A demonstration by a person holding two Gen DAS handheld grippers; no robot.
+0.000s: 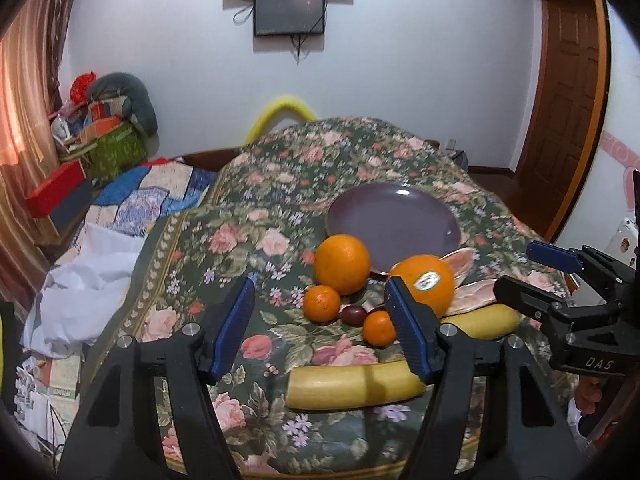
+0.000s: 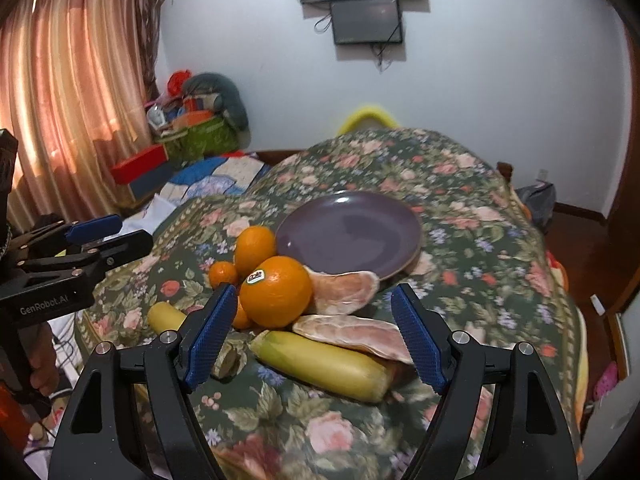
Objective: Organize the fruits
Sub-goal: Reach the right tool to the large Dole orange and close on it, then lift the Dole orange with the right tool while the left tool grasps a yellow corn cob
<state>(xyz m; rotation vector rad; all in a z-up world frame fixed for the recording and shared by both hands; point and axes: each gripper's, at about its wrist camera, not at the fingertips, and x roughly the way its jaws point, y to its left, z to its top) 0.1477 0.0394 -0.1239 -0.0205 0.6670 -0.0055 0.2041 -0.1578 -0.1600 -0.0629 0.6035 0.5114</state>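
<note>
Both grippers, left [image 1: 320, 332] and right [image 2: 314, 334], hang wide open, holding nothing, over oranges and bananas piled beside the round purple ceramic plate [image 2: 348, 236] mid-bedspread.

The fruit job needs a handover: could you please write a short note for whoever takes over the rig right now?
Left gripper: open, holding nothing, hovering over the near banana.
Right gripper: open, holding nothing, over the other banana.
Purple plate: bare, on the floral cloth.
In front of it: stickered orange, plain orange, two small mandarins, a dark red fruit, two pomelo segments.
Done: nothing visibly sorted.
Left: every fruit.
</note>
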